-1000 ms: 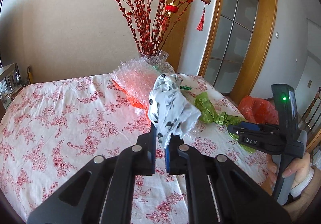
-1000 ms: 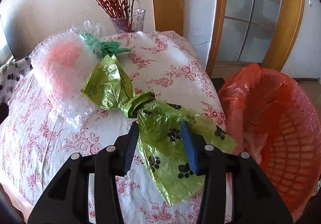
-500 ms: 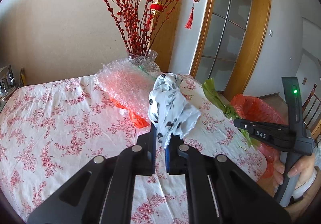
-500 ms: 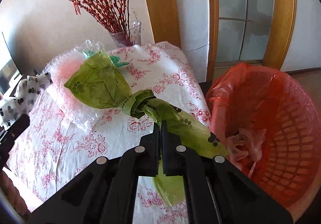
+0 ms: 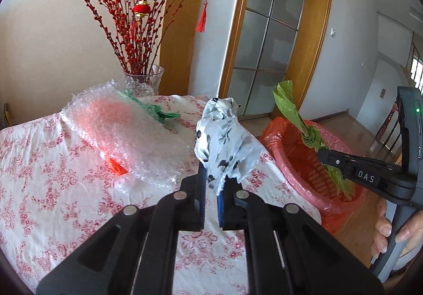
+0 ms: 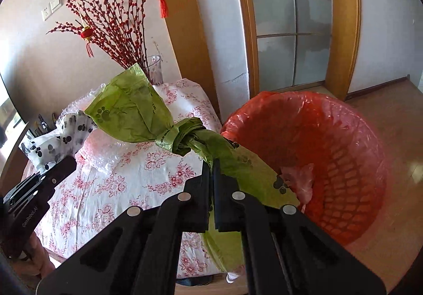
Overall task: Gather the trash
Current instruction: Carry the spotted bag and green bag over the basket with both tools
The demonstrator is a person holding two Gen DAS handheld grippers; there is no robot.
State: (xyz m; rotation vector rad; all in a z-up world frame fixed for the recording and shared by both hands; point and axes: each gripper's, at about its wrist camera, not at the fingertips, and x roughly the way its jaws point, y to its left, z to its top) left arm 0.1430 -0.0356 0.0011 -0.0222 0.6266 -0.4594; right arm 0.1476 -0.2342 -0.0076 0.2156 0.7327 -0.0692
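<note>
Right now both claws are loaded! Left claw (image 5: 211,189) sits clenched on the white paw-print bag (image 5: 224,147), which stands up out of the pinch, lifted clear of the worktop (image 5: 53,176) with its red-flowered cloth. Over at three o'clock in the left wrist view, the right claw (image 6: 211,178) has its jaws pinched tight on the green paw-print bag (image 6: 137,112), gripping just below the knot; the bag's wide end fans up toward eleven o'clock in the right wrist view, and its tail hangs down under the claw. That green bag is held at the near rim of the red bin (image 6: 330,163), a mesh basket with a red liner, standing on the floor just beside the worktop's corner, at three o'clock of the claw. Some pale crumpled plastic (image 6: 298,178) already lies inside the bin. Back on the worktop, a bubble-wrap bundle (image 5: 127,131) with something orange-red inside rests at ten o'clock of the left claw, with a glass vase (image 5: 144,81) of red-berry branches behind it
</note>
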